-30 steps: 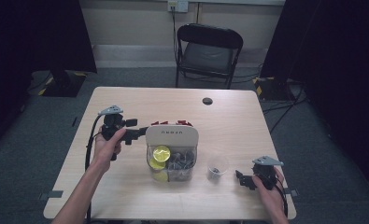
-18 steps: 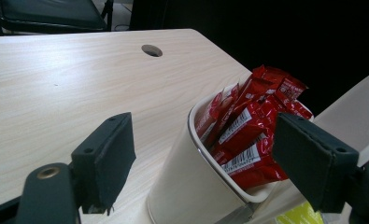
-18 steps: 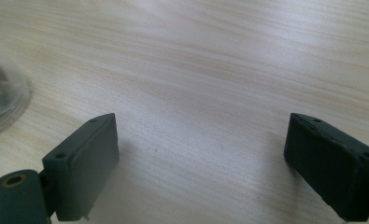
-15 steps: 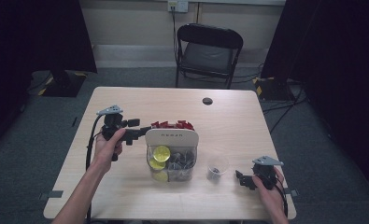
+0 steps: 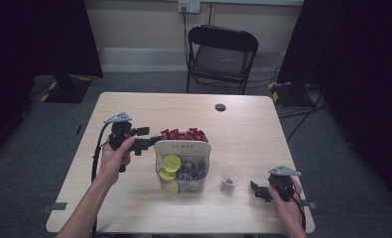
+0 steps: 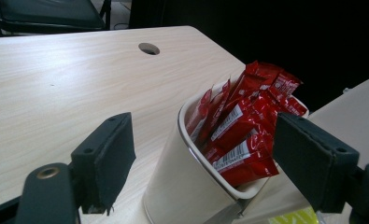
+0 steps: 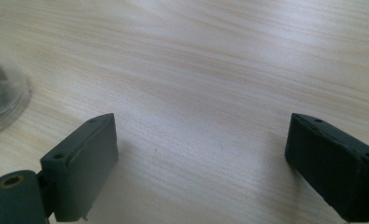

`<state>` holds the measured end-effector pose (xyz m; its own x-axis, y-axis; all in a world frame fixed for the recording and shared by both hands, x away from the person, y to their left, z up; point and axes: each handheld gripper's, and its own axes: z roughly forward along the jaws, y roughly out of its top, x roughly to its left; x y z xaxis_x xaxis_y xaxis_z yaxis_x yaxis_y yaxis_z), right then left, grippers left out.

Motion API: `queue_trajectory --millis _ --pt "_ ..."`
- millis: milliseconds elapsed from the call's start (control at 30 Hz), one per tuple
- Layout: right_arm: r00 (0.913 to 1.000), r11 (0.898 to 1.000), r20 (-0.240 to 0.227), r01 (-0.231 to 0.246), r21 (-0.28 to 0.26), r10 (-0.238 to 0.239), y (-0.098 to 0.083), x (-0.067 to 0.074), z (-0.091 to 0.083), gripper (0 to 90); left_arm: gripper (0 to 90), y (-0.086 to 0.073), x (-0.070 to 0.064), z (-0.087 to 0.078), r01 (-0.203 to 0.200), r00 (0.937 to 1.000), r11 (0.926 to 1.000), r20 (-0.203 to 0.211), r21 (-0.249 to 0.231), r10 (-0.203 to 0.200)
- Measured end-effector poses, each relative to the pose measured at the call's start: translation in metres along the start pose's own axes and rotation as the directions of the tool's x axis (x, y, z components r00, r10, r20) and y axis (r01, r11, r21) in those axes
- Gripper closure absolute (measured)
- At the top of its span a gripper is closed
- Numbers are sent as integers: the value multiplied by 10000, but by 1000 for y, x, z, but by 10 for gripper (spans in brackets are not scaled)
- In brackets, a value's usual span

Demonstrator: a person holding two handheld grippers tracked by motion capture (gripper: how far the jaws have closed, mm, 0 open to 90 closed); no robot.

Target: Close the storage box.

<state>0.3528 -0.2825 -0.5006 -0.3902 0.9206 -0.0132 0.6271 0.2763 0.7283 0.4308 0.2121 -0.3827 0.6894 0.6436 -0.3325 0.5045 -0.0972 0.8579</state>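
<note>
A white and clear caddy stands mid-table. Its rear white bin holds several red sachets; the clear front sections hold lime slices and dark small items. My left gripper is open at the caddy's left side, its jaws on either side of the white bin's corner, with nothing gripped. A small clear cup with dark bits stands right of the caddy. My right gripper hovers open just above bare tabletop, right of the cup.
The wooden table has a round cable hole near its far edge. A black folding chair stands beyond the table. Dark curtains hang on both sides.
</note>
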Motion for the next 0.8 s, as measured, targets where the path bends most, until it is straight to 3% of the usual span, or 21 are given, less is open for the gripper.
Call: queue_trajectory --millis 167,433,800 --pt "10000 10000 -6 5 -2 -5 0 0 0 89 208 0 -6 1 -67 9998 9999 -161 123 69" --pt "10000 10000 -5 3 -5 -3 0 0 0 89 205 -1 -6 5 -187 9997 9996 127 229 185" --pt "10000 10000 21 -26 -1 26 0 0 0 89 183 -1 -13 0 -423 9990 9988 133 247 420"
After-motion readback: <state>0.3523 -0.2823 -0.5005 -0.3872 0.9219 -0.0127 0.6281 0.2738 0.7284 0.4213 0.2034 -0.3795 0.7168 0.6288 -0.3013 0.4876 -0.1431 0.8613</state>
